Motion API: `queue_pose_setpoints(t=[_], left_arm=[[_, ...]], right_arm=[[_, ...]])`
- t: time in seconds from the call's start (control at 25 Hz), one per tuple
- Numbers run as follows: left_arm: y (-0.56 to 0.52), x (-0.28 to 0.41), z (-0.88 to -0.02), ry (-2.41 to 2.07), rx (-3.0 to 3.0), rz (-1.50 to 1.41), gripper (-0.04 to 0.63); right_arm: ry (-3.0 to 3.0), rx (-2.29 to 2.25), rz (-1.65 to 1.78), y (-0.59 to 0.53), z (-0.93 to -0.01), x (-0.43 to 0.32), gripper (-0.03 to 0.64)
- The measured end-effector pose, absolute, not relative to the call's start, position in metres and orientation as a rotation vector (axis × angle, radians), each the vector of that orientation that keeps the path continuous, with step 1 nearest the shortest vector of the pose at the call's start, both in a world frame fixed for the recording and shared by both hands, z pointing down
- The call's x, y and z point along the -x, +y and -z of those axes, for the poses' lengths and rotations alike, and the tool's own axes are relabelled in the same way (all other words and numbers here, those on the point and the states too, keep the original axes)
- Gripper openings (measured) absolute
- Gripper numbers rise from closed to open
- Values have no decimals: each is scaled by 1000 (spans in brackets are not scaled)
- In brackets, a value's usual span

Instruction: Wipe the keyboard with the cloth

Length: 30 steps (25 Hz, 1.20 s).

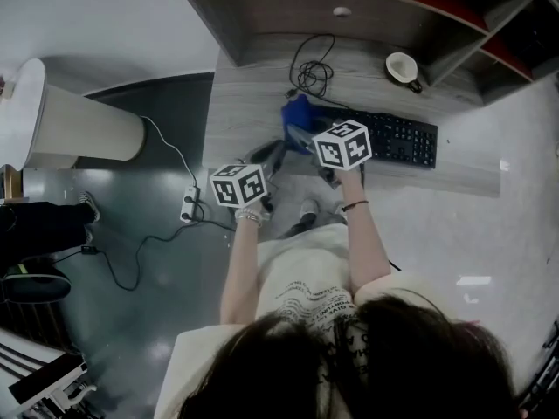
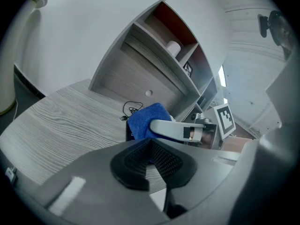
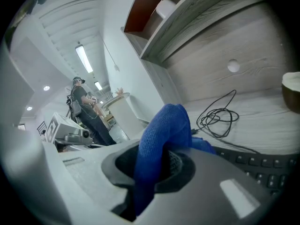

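A black keyboard [image 1: 393, 138] lies on the grey wooden desk [image 1: 253, 112], in front of the shelf unit. My right gripper [image 1: 307, 127] is shut on a blue cloth [image 1: 300, 114] at the keyboard's left end. In the right gripper view the cloth [image 3: 164, 130] bulges up out of the jaws [image 3: 157, 165], with keyboard keys [image 3: 262, 165] just beyond. My left gripper [image 1: 266, 160] hangs near the desk's front edge, left of the right one; its pads [image 2: 150, 161] meet with nothing between them. From it I see the cloth [image 2: 145, 118] and the right gripper [image 2: 157, 125].
A coiled black cable [image 1: 313, 75] lies on the desk behind the cloth. A white cup [image 1: 402, 66] stands at the back right. A white cylinder [image 1: 79, 127] and a power strip [image 1: 189, 205] are on the floor to the left. People stand far off in the right gripper view.
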<state>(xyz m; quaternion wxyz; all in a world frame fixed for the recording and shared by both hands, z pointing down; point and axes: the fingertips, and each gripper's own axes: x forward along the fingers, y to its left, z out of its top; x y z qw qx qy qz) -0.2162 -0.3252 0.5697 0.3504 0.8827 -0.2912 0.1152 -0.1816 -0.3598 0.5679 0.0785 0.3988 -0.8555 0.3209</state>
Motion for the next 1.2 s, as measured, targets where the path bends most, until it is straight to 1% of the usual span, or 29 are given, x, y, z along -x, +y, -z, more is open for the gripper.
queue_pose_setpoints(t=[0.64,1.2], left_arm=[[-322,237,-562,-862,-2265,-237,5],[-319,232,-541,-923,-2312,-172,5]], right_arm=[[-2614,-1061,-971,-356,-563,210,58],[-2709,-1015,-985,-351,-537,203,58]])
